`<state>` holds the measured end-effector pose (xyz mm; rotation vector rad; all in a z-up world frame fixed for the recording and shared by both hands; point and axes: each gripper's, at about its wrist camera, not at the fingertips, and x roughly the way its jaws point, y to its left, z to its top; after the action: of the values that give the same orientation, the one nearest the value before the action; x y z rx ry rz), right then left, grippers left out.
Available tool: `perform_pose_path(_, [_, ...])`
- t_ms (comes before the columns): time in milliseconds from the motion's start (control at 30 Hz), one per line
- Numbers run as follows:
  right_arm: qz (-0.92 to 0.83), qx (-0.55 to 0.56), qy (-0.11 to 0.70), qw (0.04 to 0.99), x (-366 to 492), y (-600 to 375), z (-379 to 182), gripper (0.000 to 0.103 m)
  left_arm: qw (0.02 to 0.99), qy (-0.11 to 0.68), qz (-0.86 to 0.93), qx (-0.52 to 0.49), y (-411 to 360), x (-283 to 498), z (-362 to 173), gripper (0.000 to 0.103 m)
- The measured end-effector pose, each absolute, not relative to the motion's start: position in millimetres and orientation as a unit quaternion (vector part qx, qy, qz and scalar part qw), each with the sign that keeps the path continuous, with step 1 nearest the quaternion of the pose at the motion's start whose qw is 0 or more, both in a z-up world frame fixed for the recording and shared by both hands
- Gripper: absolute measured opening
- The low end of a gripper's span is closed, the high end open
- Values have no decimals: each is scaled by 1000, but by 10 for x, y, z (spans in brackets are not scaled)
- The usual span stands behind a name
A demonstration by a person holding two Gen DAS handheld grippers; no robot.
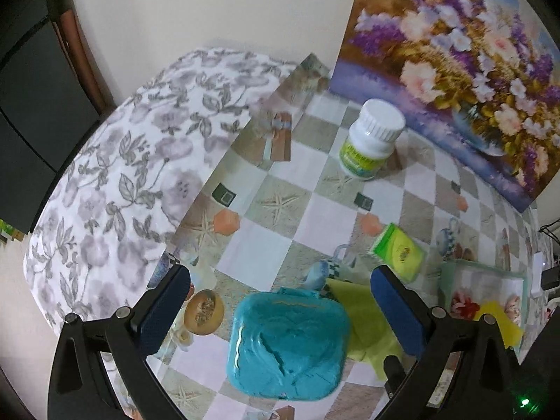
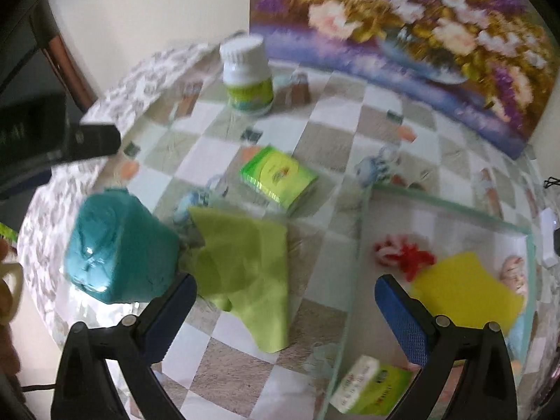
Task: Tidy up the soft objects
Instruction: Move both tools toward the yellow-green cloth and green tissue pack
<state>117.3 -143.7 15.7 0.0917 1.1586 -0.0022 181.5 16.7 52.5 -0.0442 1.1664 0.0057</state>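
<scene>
A teal soft pack in clear plastic [image 1: 288,344] lies on the table between the fingers of my open left gripper [image 1: 280,306], which hovers just above it. It also shows in the right wrist view [image 2: 119,248]. A lime green cloth [image 2: 245,255] lies crumpled right of it, also seen in the left wrist view [image 1: 364,318]. My right gripper [image 2: 285,311] is open and empty above the cloth's near edge. A glass tray [image 2: 364,210] at the right holds a yellow cloth [image 2: 469,297], a red and white rope toy [image 2: 402,252] and a small box [image 2: 371,385].
A white bottle with a green label [image 1: 372,140] stands at the back of the table [image 1: 315,217]. A green box [image 2: 278,176] lies mid-table. A flower painting [image 1: 455,52] leans on the wall. A floral cushion [image 1: 140,175] lies left of the table.
</scene>
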Motion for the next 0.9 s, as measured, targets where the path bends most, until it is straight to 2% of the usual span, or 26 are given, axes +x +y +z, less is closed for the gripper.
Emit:
perform_pose_path(467, [23, 30, 594, 804, 1366, -1207, -372, 103, 807, 590, 3, -29, 392, 2082, 255, 103])
perform_pose_path(800, [31, 10, 586, 810, 1414, -1118, -481, 103, 807, 590, -14, -26, 303, 2109, 254, 103])
perform_pose_path(867, [29, 13, 580, 814, 1431, -1160, -476, 98, 807, 589, -16, -26, 279, 2111, 261, 103])
perform_pose_path(900, [28, 16, 576, 817, 1444, -1190, -458, 91, 808, 589, -17, -25, 263, 2113, 266, 103])
